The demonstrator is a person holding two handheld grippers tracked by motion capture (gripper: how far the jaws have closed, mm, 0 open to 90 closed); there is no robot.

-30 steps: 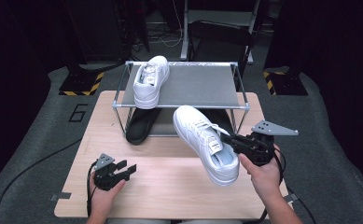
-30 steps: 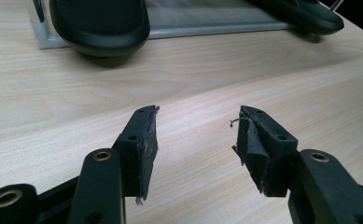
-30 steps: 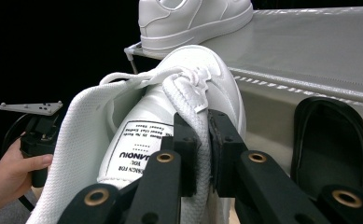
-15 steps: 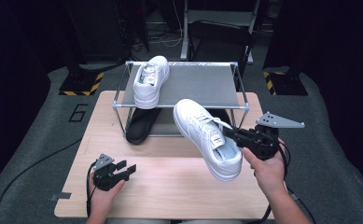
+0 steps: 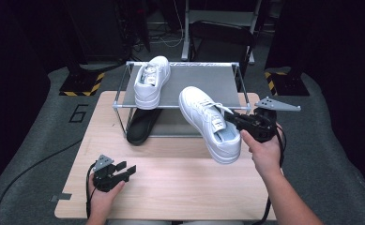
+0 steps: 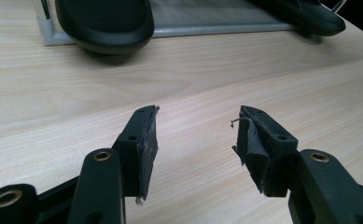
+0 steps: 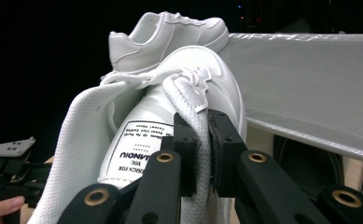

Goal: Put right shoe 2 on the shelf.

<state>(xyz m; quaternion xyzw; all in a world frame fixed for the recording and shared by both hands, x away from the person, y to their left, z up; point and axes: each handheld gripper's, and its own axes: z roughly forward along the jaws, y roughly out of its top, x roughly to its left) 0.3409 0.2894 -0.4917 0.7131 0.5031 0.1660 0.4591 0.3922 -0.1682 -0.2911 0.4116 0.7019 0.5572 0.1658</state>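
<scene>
Two white sneakers are in play, and one of them is airborne: the right gripper has its jaws clamped on the tongue and laces of the lifted sneaker, which hangs tilted above the table just in front of the shoe rack. Its partner, the other white sneaker, sits on the left end of the rack's top shelf, so half the job looks done; what seems left is setting this one down beside it, where the grey shelf lies bare to the right. A black shoe rests on the lower level, toe poking out onto the wood. Down at the near left, the left gripper rests low over the table with its jaws apart and nothing between them. On the sneaker's tongue label, seen upside down from the right gripper view, bold capitals show but can't be read with confidence. A "6" is marked on the floor.
</scene>
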